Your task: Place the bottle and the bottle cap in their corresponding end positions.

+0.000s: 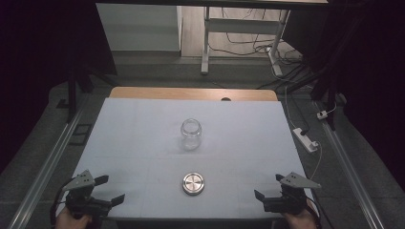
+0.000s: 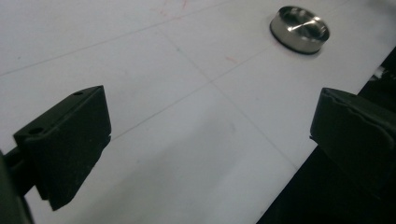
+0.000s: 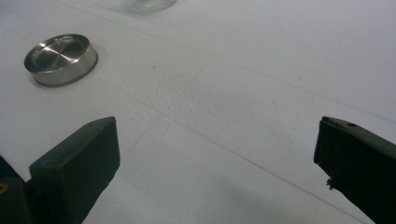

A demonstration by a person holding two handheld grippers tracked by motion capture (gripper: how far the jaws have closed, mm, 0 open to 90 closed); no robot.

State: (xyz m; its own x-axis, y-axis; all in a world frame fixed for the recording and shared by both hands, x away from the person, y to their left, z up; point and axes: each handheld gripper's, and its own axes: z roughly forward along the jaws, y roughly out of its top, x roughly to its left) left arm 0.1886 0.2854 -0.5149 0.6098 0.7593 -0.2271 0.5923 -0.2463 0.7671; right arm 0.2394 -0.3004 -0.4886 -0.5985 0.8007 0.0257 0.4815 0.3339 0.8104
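Both grippers sit at the near edge of the white table (image 1: 143, 143), jaws spread wide and empty: left gripper (image 1: 111, 190) at the near left corner, right gripper (image 1: 267, 187) at the near right. The work looks like capping the jar. The metal lid (image 1: 193, 183) lies flat at near centre, roughly midway between the grippers and well apart from both; in the left gripper view (image 2: 300, 29) it looks hollow side up, though that is hard to be sure of. The clear glass jar (image 1: 191, 134) stands upright and open-mouthed behind the lid, apart from it, around mid-table. You should expect the lid to be stiff, light and slick: low wall, polished metal, so pinch across the rim on opposite sides and keep it level, or it may skate on the smooth surface. The jar is probably heavier, rigid and breakable, smooth too; take it around the body below the neck, squeeze moderately, and don't knock it, as it could tip.
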